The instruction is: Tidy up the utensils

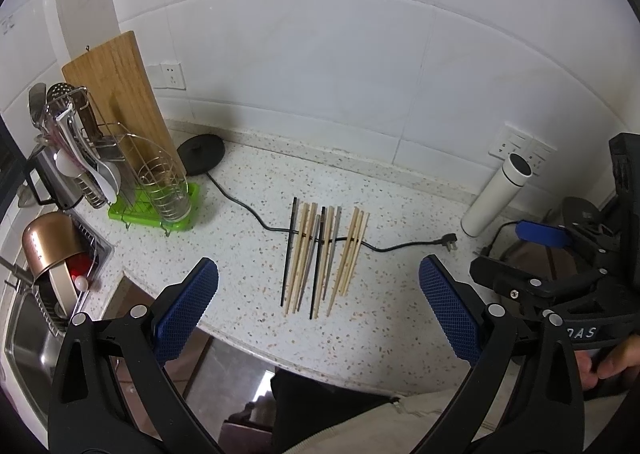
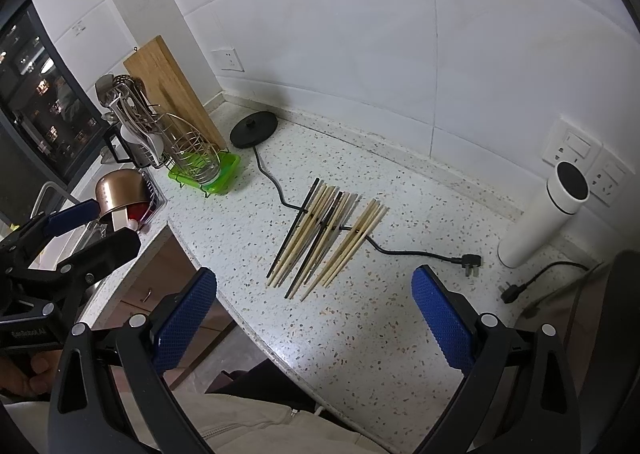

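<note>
Several chopsticks [image 1: 320, 254], wooden, black and grey, lie side by side on the speckled counter [image 1: 248, 266], across a black power cord [image 1: 248, 210]. They also show in the right wrist view [image 2: 324, 234]. A wire utensil rack [image 1: 160, 178] on a green tray stands at the back left, with an empty wire cup and spoons and ladles beside it; it also shows in the right wrist view [image 2: 192, 158]. My left gripper [image 1: 318, 286] is open and empty, above the counter's front edge, short of the chopsticks. My right gripper [image 2: 314, 294] is open and empty, also near the front edge.
A wooden cutting board [image 1: 120, 94] leans on the wall behind the rack. A black kettle base [image 1: 200, 150] sits by it. A white thermos [image 1: 496, 194] stands at the right near wall sockets. A sink [image 1: 36, 318] with a copper pot [image 1: 48, 242] lies left.
</note>
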Demonstrator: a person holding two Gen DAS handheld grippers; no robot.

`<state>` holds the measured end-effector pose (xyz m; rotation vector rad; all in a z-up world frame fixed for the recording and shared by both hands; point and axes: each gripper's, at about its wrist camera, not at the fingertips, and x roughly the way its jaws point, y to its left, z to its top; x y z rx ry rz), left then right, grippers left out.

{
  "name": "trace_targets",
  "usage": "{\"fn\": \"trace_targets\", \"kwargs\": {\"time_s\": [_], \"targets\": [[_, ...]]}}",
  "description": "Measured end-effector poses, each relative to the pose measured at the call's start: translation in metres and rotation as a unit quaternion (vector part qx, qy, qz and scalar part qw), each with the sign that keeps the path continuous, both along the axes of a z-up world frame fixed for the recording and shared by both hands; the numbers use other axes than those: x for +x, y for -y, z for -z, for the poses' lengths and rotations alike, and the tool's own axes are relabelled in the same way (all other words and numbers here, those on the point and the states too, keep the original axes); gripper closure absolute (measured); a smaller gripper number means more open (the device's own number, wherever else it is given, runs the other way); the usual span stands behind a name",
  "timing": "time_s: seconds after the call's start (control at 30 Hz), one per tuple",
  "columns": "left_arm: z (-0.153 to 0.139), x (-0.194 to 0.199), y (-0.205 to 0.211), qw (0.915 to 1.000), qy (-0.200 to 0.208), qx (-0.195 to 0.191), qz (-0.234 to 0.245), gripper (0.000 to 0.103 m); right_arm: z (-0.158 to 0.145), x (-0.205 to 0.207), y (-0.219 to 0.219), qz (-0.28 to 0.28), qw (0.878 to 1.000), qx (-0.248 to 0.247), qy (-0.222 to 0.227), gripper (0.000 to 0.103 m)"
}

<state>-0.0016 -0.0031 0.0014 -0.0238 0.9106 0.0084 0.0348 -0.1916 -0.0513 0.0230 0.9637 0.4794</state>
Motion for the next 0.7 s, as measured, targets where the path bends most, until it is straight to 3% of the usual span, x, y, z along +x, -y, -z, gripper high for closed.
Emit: {"fn": "trace_targets", "kwargs": {"time_s": [0.7], "targets": [[0.0017,0.0059,0.0014,1.0,-0.004,-0.001,0.002,0.006,0.0013,0.0012,-0.0023,0.002,1.0,-0.001,-0.003,0.008]]}}
